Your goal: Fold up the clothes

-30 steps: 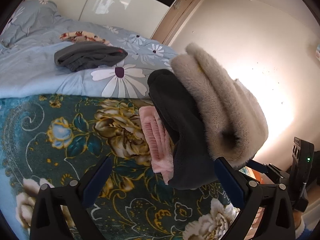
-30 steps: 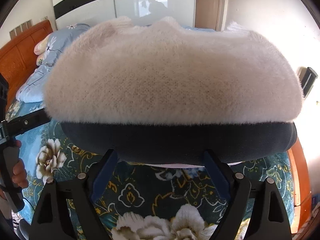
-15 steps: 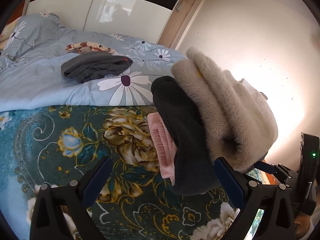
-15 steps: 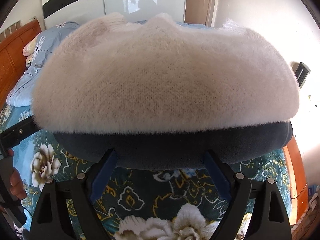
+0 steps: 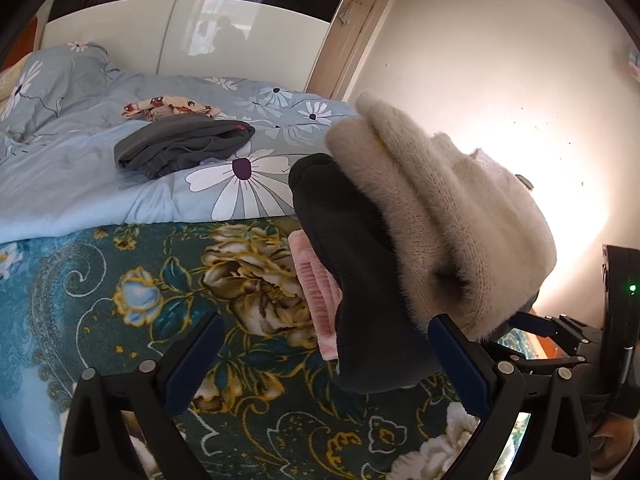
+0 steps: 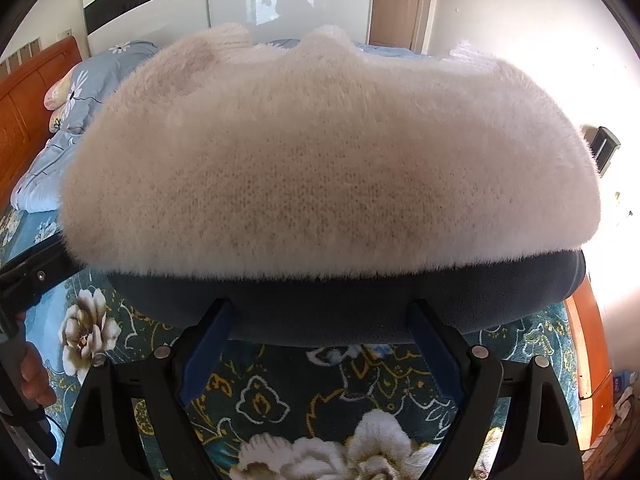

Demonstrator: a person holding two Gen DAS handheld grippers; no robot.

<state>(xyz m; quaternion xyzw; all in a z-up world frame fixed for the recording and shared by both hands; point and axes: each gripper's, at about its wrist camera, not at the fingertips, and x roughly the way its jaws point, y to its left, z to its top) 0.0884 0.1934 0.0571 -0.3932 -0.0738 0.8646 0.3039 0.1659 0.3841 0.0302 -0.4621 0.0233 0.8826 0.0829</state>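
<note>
A stack of folded clothes lies on the teal floral blanket [image 5: 120,280]: a cream fluffy sweater [image 6: 328,160] on top, a dark grey fleece [image 5: 352,260] under it, a pink ribbed garment [image 5: 316,292] at the bottom. My right gripper [image 6: 320,320] faces the stack's long side with its jaws wide apart, and its fingertips [image 6: 218,312] are hidden at the fleece's lower edge. The left gripper [image 5: 326,356] stands open at the stack's end, its right finger [image 5: 452,344] close to the fleece. In the left wrist view the right gripper [image 5: 560,340] shows behind the stack.
A folded grey garment [image 5: 184,146] and a patterned cloth [image 5: 168,106] lie on the pale blue flowered duvet [image 5: 80,184] beyond the blanket. A white wardrobe [image 5: 240,40] stands behind the bed, a wooden headboard [image 6: 24,112] at the left, a wall [image 5: 500,100] close on the right.
The left wrist view has tipped and rolled slightly, showing more of the duvet and wardrobe. The stack and the right gripper have stayed almost where they were.
</note>
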